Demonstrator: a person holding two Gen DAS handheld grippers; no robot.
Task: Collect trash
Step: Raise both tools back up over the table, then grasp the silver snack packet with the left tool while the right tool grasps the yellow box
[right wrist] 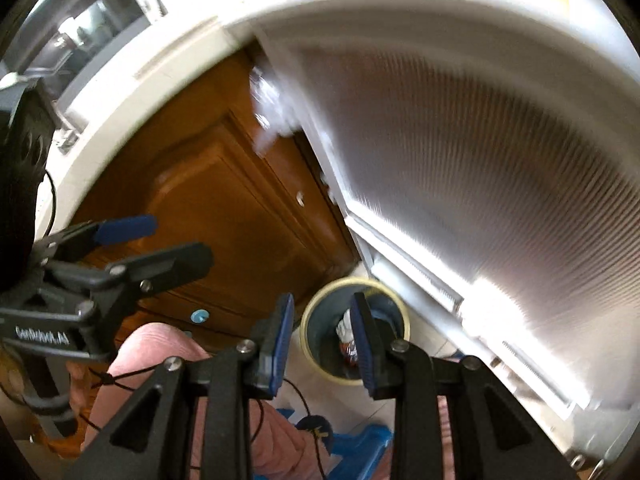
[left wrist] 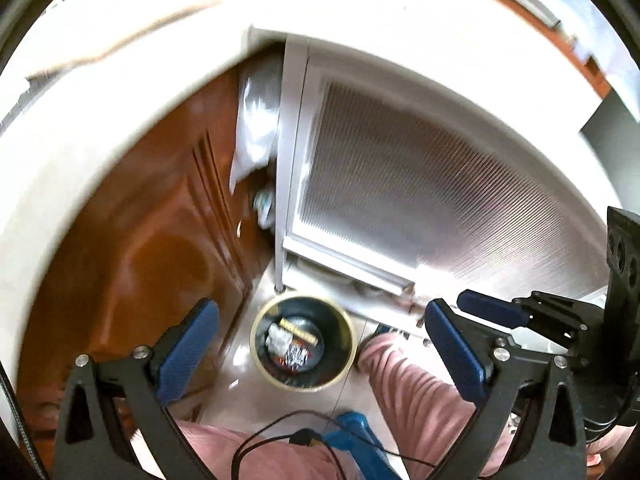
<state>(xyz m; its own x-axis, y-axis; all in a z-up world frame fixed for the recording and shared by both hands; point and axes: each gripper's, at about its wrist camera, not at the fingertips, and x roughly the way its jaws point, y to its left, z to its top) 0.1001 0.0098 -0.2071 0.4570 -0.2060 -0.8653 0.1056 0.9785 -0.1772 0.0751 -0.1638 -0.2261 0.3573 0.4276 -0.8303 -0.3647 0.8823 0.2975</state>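
Yellow-rimmed bin (left wrist: 303, 343) holds wrappers, perhaps foil; left gripper (left wrist: 322, 350), right gripper (right wrist: 322, 342) empty, agape.

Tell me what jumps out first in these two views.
The round bin on the pale floor, low in the middle, with wrappers inside. The left gripper hangs wide open above it, empty. Behind stand a brown wooden cabinet on the left and a ribbed glass door on the right.
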